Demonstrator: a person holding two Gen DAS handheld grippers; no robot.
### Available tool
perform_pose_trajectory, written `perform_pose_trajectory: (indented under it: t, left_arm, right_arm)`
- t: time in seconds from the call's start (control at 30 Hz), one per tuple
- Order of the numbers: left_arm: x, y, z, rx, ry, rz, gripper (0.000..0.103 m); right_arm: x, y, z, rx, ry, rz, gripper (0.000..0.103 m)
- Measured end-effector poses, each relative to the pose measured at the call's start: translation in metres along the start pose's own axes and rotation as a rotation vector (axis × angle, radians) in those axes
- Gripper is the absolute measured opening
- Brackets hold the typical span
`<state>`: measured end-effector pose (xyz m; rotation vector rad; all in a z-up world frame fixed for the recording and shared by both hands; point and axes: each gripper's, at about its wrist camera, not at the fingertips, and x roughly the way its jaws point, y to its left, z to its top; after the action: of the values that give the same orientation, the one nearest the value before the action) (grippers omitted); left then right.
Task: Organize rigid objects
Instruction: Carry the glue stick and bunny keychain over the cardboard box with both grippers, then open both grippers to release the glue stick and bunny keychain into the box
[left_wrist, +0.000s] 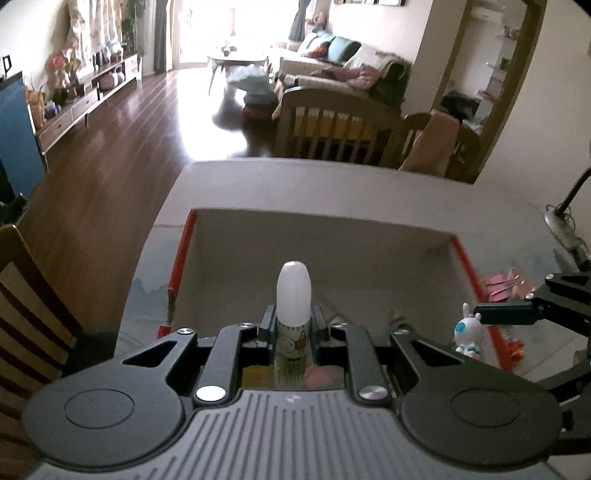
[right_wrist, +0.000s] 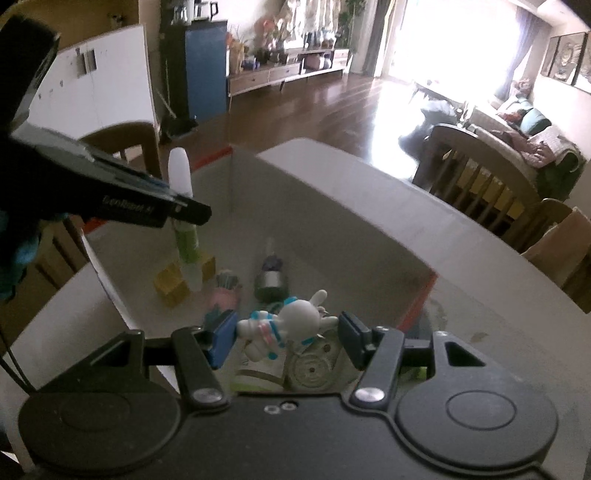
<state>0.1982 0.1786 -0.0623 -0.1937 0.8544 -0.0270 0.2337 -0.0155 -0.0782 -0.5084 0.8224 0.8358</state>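
My left gripper (left_wrist: 293, 319) is shut on a small upright bottle (left_wrist: 293, 291) with a white cap and a printed label. It hangs over an open cardboard box (left_wrist: 321, 236) with red-taped edges. In the right wrist view the left gripper (right_wrist: 183, 208) comes in from the upper left with the same bottle (right_wrist: 180, 170). My right gripper (right_wrist: 288, 330) is shut on a white rabbit figurine (right_wrist: 295, 317) with blue and pink trim, held between the blue pads above the box (right_wrist: 332, 206). The left wrist view shows the figurine (left_wrist: 468, 334) at the box's right edge.
Inside the box lie yellow blocks (right_wrist: 171, 284), a pink item (right_wrist: 225, 295), a dark cylindrical item (right_wrist: 271, 280) and a round disc (right_wrist: 312, 369). The box stands on a pale table (left_wrist: 332, 181). Pink clips (left_wrist: 506, 284) and a lamp (left_wrist: 565, 206) are right of it. Wooden chairs surround the table.
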Motion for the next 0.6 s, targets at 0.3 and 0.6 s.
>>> perform_pose_trajectory:
  t: [0.3,0.6]
  left_arm:
    - [0.029,0.008,0.003,0.022,0.037,0.006,0.017]
    - [0.061,0.007,0.008,0.056,0.120,0.021,0.017]
  right_arm:
    - [0.034,0.015,0.004,-0.003,0.052,0.000,0.059]
    - [0.049,0.017,0.001,0.010,0.103,0.001,0.059]
